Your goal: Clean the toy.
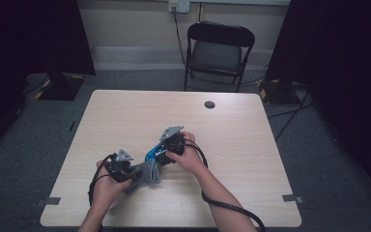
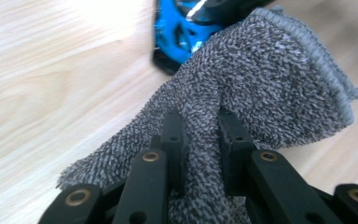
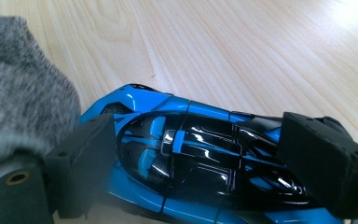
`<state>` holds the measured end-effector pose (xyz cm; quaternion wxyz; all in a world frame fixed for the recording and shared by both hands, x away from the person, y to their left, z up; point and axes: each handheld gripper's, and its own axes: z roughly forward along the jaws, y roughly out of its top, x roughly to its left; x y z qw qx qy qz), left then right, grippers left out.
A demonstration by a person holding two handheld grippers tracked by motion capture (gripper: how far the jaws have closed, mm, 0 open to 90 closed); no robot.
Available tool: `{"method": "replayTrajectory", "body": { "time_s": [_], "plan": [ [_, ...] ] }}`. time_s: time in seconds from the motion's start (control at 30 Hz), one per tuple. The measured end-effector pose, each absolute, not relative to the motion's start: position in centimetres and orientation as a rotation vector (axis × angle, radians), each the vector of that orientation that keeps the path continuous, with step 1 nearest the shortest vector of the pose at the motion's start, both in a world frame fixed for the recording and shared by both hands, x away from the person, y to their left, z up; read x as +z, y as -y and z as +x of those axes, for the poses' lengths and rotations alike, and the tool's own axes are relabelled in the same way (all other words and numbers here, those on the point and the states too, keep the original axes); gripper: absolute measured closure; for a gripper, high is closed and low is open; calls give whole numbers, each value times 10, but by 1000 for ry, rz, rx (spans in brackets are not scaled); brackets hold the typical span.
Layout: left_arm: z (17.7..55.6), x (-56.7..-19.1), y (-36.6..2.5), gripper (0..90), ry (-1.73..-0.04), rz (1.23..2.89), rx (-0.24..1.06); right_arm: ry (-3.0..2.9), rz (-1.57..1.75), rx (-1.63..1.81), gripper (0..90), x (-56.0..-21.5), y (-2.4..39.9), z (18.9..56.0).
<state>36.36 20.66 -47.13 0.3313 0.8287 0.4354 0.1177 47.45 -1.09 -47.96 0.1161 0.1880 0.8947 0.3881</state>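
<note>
A grey knitted sock (image 1: 146,173) lies on the wooden table (image 1: 232,140) near its front. My left gripper (image 1: 128,171) is shut on a fold of it. In the left gripper view the sock (image 2: 261,84) bunches up between the fingertips of the left gripper (image 2: 200,128). A blue and black toy car (image 1: 152,154) sits just beyond the sock's open end. My right gripper (image 1: 161,152) is shut on the car. In the right gripper view the right gripper (image 3: 200,163) has one jaw at each end of the car (image 3: 186,154), and the sock (image 3: 18,98) touches its nose.
A round cable hole (image 1: 209,104) sits in the table's far middle. A black folding chair (image 1: 220,48) stands behind the table. Grey tape marks lie at the front corners (image 1: 52,200) (image 1: 292,197). Cables trail off the near edge.
</note>
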Motion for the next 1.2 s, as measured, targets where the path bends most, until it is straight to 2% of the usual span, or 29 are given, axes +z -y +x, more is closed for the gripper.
{"method": "replayTrajectory", "body": {
  "time_s": [0.77, 1.2],
  "plan": [
    [380, -470, -234, 746, -1261, 2077, 396, -2614, 553, 1142, 113, -480, 11, 474],
    [388, -456, -250, 743, -1301, 1935, 403, -2597, 553, 1163, 113, -482, 12, 472]
  ]
}}
